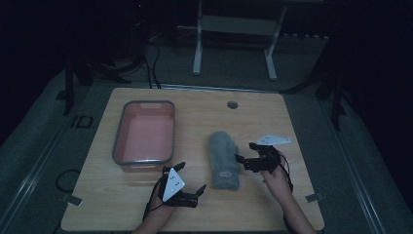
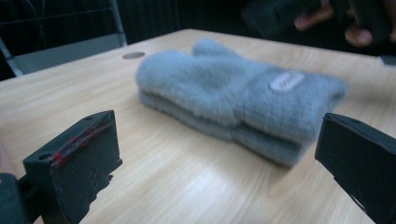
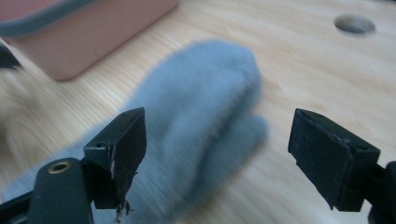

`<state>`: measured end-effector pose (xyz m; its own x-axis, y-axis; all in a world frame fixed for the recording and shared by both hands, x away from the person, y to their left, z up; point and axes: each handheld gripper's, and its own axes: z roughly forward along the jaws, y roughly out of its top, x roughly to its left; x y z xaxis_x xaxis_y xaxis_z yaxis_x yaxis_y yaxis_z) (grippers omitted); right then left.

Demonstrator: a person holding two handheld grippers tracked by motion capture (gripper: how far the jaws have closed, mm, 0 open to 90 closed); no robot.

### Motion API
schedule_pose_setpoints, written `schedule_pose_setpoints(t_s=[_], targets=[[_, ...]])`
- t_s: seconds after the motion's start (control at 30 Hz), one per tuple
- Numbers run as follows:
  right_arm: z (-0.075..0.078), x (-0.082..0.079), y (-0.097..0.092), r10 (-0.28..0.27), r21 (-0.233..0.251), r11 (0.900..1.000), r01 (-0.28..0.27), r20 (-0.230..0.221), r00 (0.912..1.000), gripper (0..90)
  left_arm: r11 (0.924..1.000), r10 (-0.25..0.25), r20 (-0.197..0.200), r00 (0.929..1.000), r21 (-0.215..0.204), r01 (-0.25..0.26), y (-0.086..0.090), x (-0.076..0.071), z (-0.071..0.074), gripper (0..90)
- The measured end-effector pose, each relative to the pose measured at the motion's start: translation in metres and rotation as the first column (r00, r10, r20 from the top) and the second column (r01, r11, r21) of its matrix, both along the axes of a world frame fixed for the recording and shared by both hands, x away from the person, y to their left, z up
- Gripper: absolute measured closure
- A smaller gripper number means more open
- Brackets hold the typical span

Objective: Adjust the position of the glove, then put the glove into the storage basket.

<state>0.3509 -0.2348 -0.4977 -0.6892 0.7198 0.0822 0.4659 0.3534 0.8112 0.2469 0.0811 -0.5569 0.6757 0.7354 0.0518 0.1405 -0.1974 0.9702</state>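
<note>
Grey mittens [image 2: 238, 100] apparently stacked double in left tool view, white label [image 2: 286, 81]

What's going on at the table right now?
A person holds a gripper in each hand over a wooden table. A pair of grey mittens lies stacked beside a pink bin. The right gripper sits open next to the mittens, gripping nothing. The left gripper waits open nearby.
</note>
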Motion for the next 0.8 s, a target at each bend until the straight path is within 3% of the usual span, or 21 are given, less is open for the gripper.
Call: schedule_pose_setpoints(t_s=[0.07,0.1,0.13,0.27,0.3,0.4,0.43,0.57,0.63,0.67,0.7,0.8], targets=[[-0.004,0.001,-0.007,-0.009,0.012,0.9999,0.010,-0.045,0.9989,15.5,0.9997,0.017,-0.042,0.9990,-0.014,-0.018,0.000,0.006,0.007,0.2],[-0.006,0.002,-0.009,-0.017,0.009,0.9998,0.017,-0.075,0.9970,13.4,0.9993,0.003,-0.079,0.9968,-0.036,-0.006,-0.002,0.012,0.013,0.2],[-0.006,0.002,-0.009,-0.017,0.009,0.9998,0.017,-0.075,0.9970,13.4,0.9993,0.003,-0.079,0.9968,-0.036,-0.006,-0.002,0.012,0.013,0.2],[-0.012,-0.001,-0.014,0.007,0.056,0.9984,0.002,-0.145,0.9894,12.7,0.9991,-0.029,-0.122,0.9921,-0.035,0.025,-0.010,0.024,0.023,0.2],[-0.012,-0.002,-0.014,0.008,0.065,0.9979,0.002,-0.145,0.9894,12.8,0.9990,-0.037,-0.148,0.9883,-0.030,0.033,-0.014,0.028,0.026,0.2],[-0.013,-0.006,-0.010,0.004,0.059,0.9982,0.005,-0.151,0.9885,16.3,0.9989,-0.040,-0.173,0.9842,0.017,0.044,-0.026,0.036,0.030,0.2],[-0.012,-0.006,-0.009,-0.014,0.053,0.9984,0.022,-0.148,0.9889,24.5,0.9985,-0.044,-0.182,0.9824,0.025,0.049,-0.029,0.039,0.030,0.2],[-0.006,-0.003,-0.005,-0.060,0.064,0.9956,0.069,-0.144,0.9877,40.8,0.9977,-0.029,-0.243,0.9695,0.052,0.043,-0.041,0.054,0.032,0.2],[-0.005,0.001,-0.003,-0.067,0.093,0.9924,0.081,-0.149,0.9866,42.9,0.9980,-0.035,-0.274,0.9610,0.041,0.048,-0.044,0.065,0.035,0.2],[-0.005,0.001,-0.003,-0.067,0.093,0.9924,0.081,-0.149,0.9866,42.9,0.9980,-0.035,-0.274,0.9610,0.041,0.048,-0.044,0.065,0.035,0.2],[-0.005,0.003,0.000,-0.066,0.102,0.9914,0.083,-0.159,0.9850,42.6,0.9988,-0.015,-0.291,0.9565,0.041,0.028,-0.047,0.075,0.037,0.2],[-0.014,0.004,0.013,-0.056,0.078,0.9944,0.071,-0.182,0.9817,42.0,0.9967,0.005,-0.308,0.9514,0.079,0.020,-0.049,0.088,0.041,8.4]])
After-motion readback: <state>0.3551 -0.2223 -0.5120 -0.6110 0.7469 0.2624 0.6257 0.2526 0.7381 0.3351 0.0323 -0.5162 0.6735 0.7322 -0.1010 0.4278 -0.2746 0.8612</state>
